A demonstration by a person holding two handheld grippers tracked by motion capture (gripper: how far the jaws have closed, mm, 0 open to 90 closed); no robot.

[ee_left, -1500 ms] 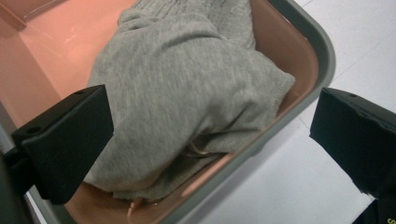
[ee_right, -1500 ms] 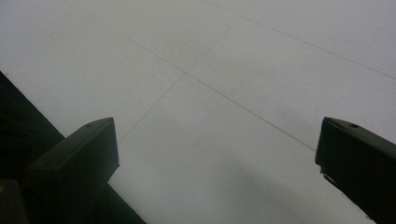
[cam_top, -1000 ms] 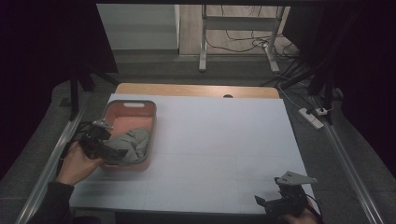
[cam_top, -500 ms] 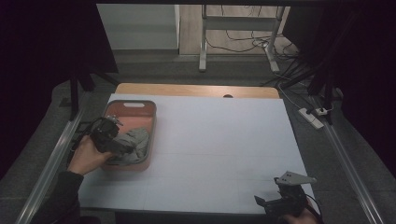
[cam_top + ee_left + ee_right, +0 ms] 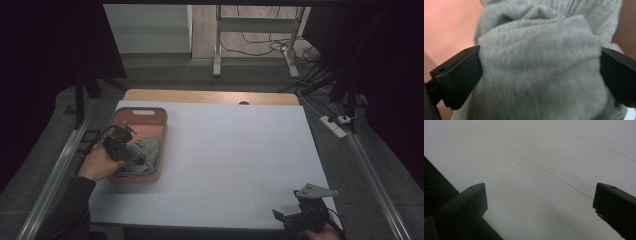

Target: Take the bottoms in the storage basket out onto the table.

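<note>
One grey cloth (image 5: 539, 75) sits between the jaws of the left gripper (image 5: 131, 154), gripped inside one pink tub (image 5: 162, 131).

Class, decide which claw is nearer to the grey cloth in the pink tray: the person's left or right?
Left. The left claw has its jaws on either side of the grey cloth in the pink tray; the right claw hovers open at the table's near right corner.
</note>
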